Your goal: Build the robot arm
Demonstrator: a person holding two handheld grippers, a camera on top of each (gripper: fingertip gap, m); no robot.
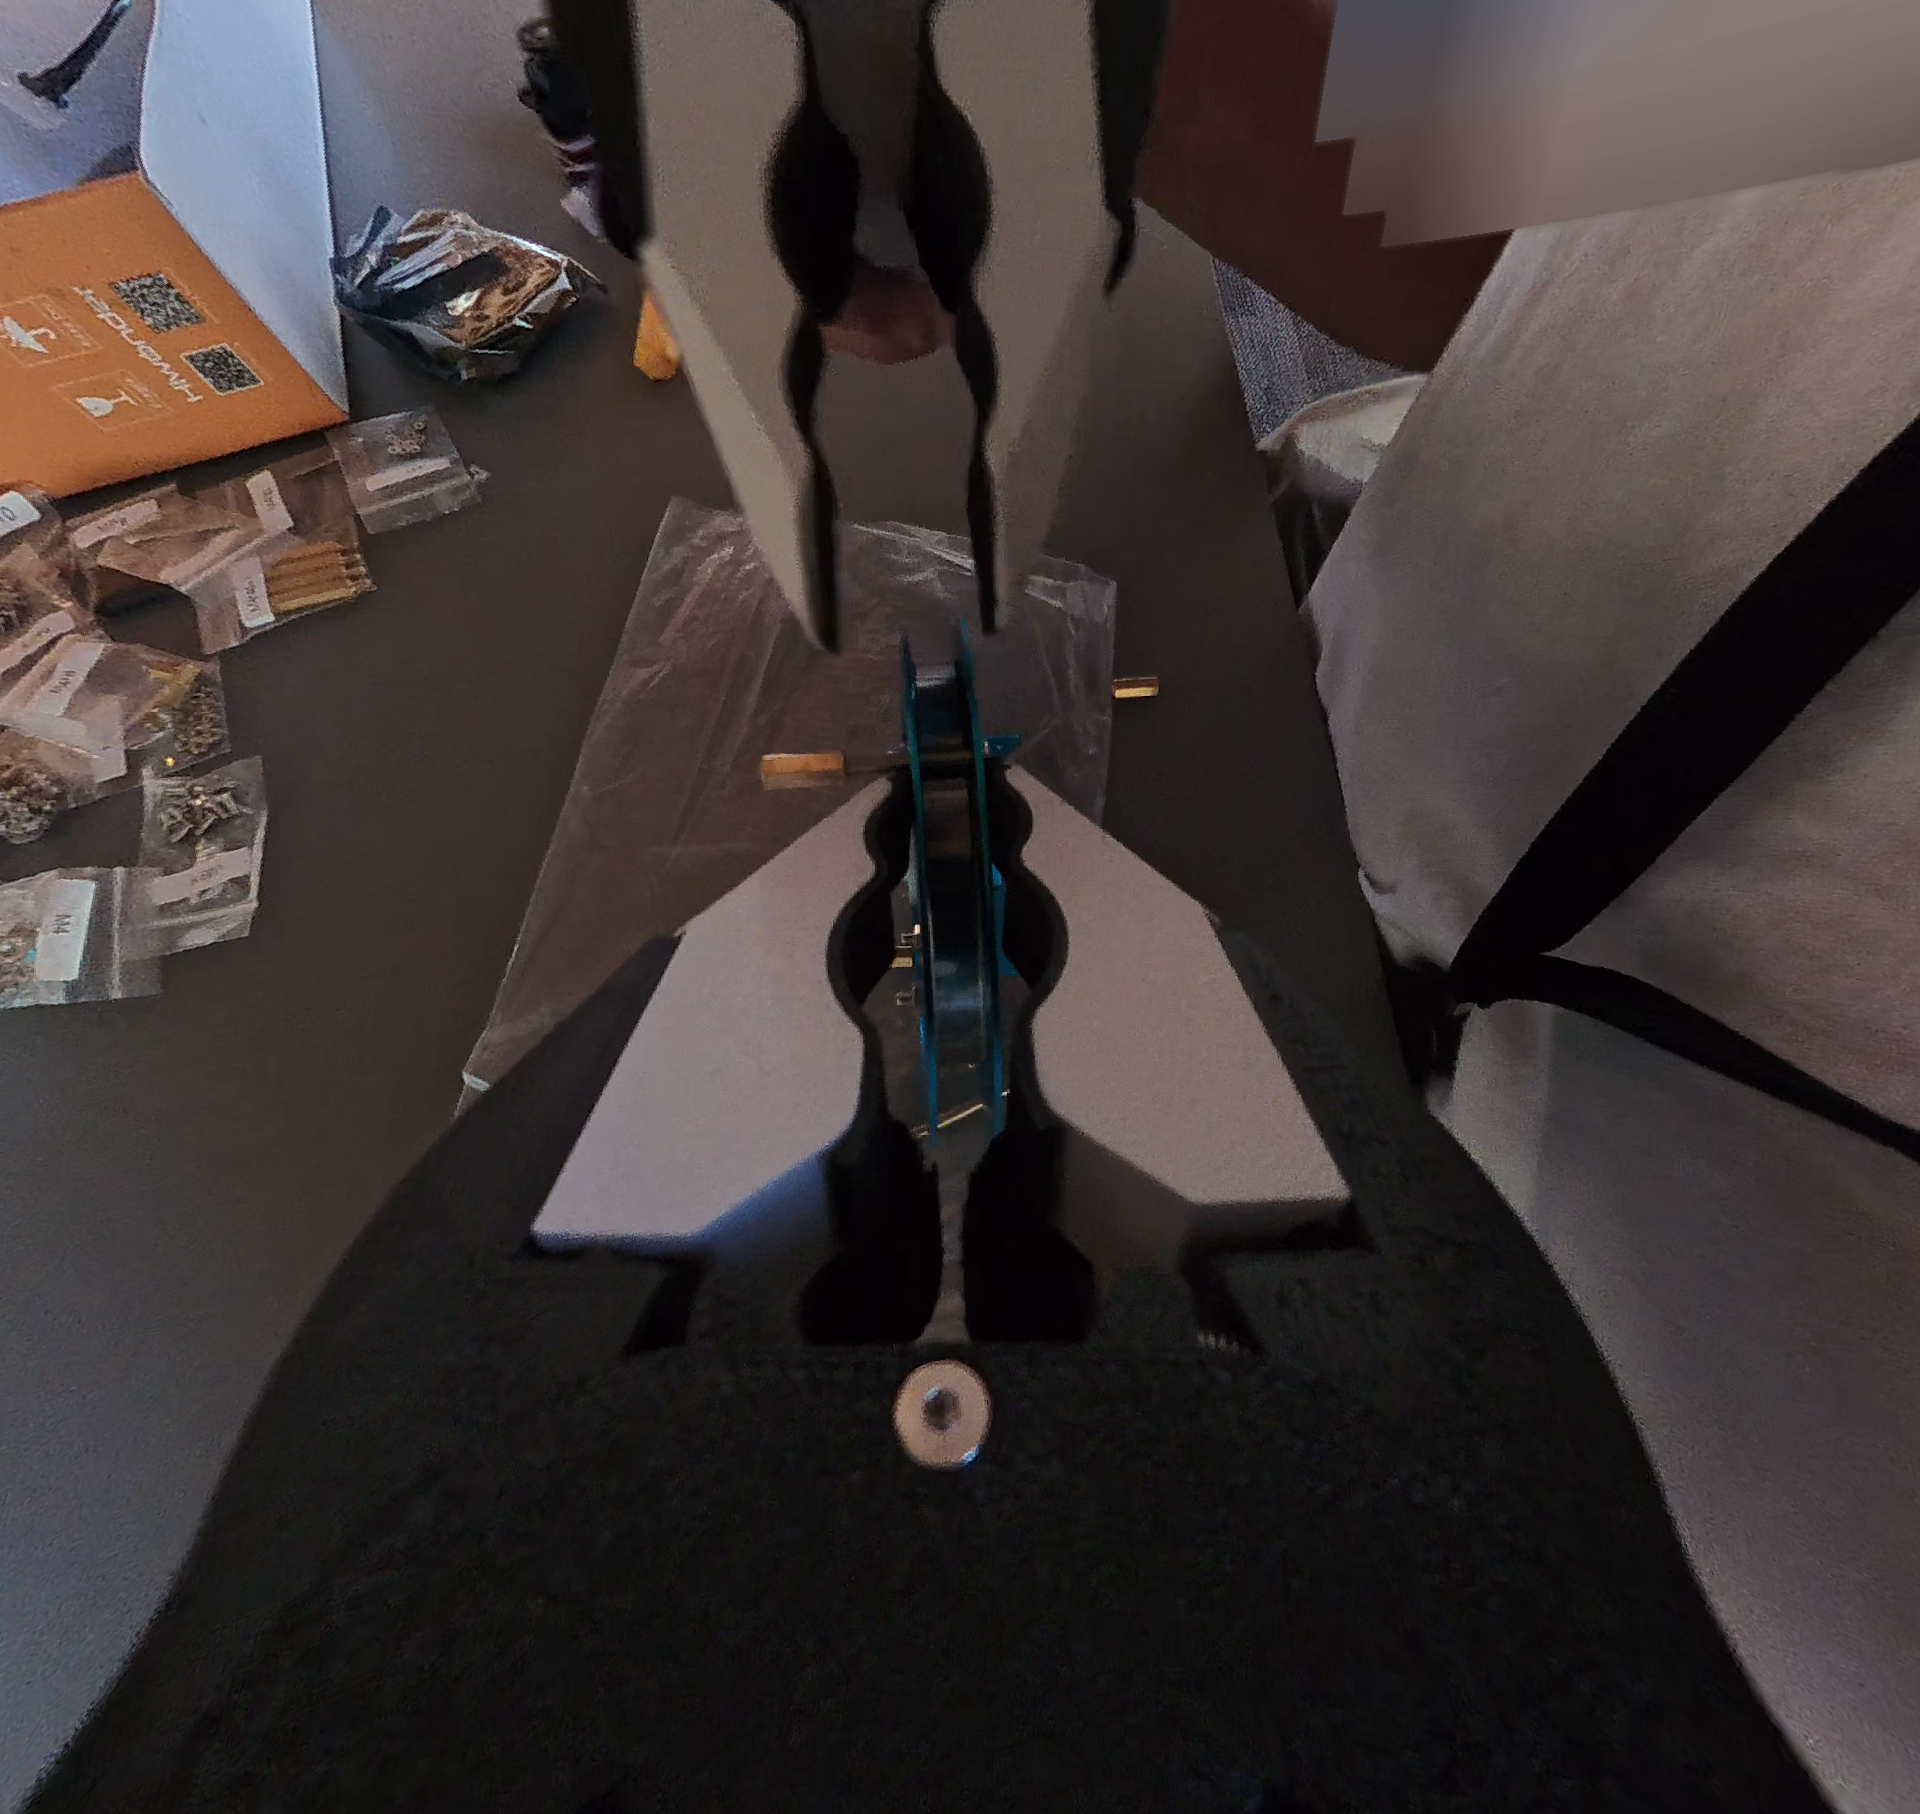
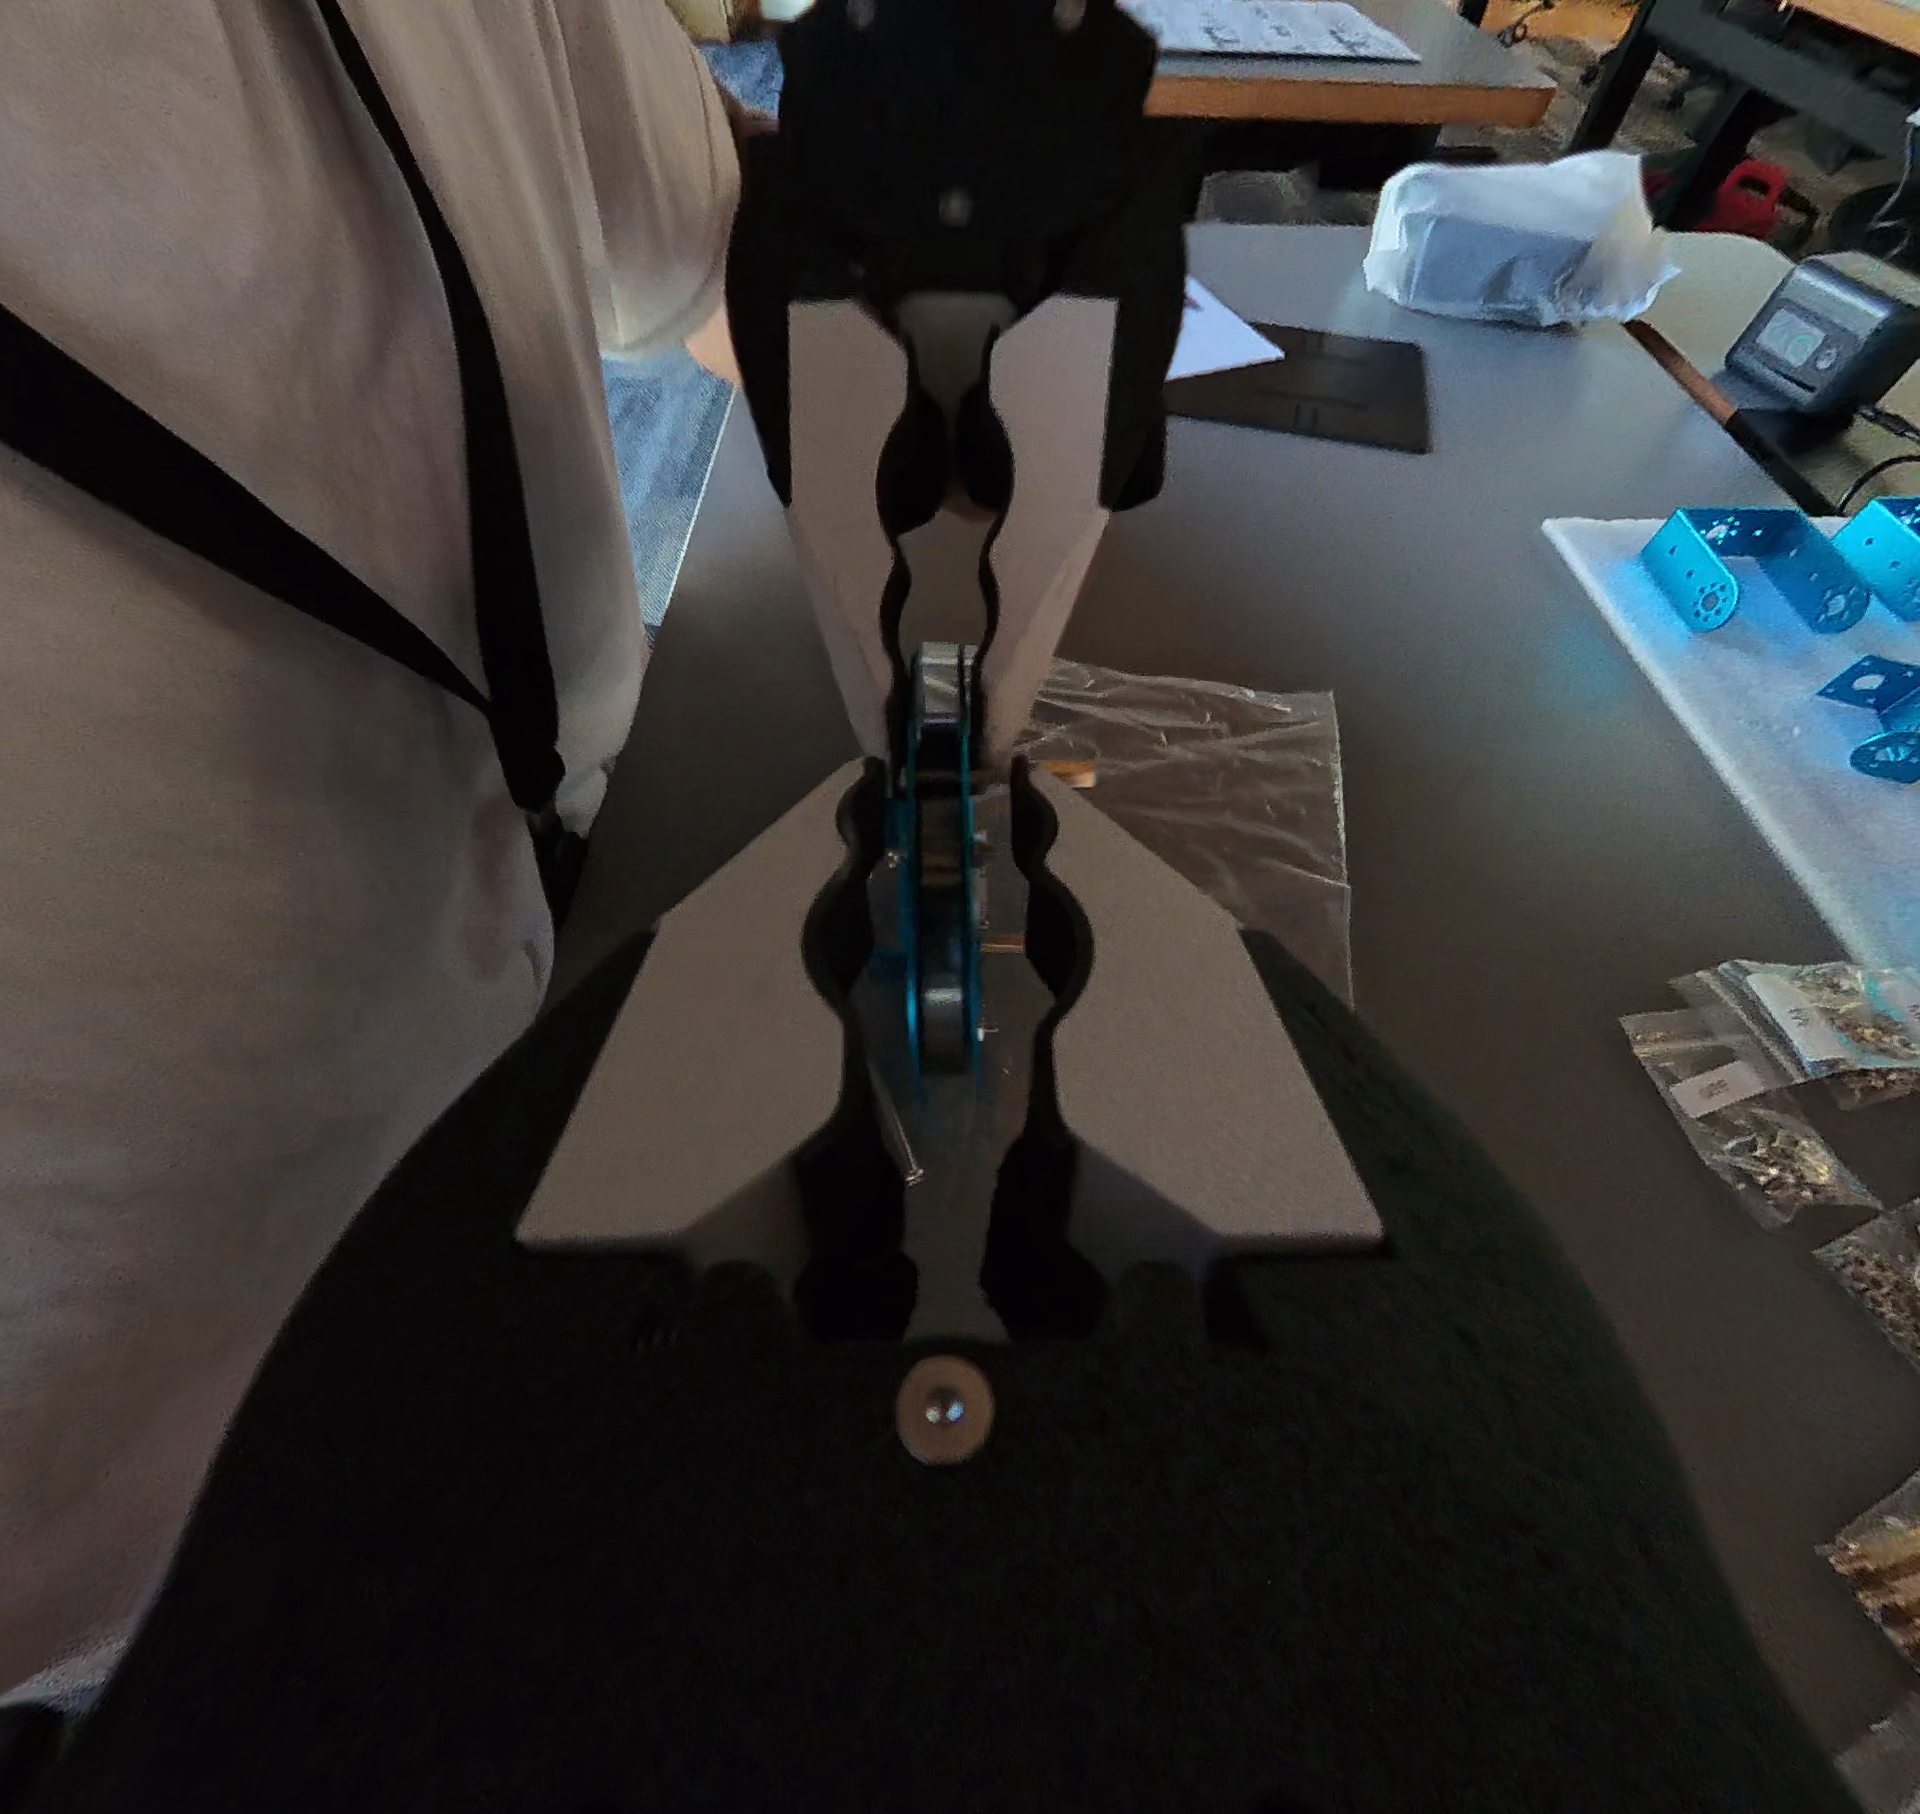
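Note:
A blue metal assembly point(image 1: 948, 933), two thin blue plates with a dark part between them and brass standoffs point(image 1: 800, 767) sticking out sideways, is held edge-on between both grippers above the dark table. My left gripper point(image 1: 948, 777) is shut on its near end. My right gripper point(image 1: 909, 634) comes in from the far side, tips at the assembly's far end. In the right wrist view the assembly point(image 2: 914, 891) sits deep between my right gripper's point(image 2: 943, 767) fingers, which are closed on it. The left gripper point(image 2: 935, 736) pinches it from the far side.
A clear plastic bag point(image 1: 727, 725) lies under the grippers. An orange and white box point(image 1: 156, 310), a foil bag point(image 1: 468, 299) and small hardware bags point(image 1: 156, 725) lie left. Blue brackets point(image 2: 1745, 580) on a white sheet and more hardware bags point(image 2: 1766, 1089) lie right. A person's torso point(image 1: 1662, 829) is close by. The grippers are tip to tip, or close to it.

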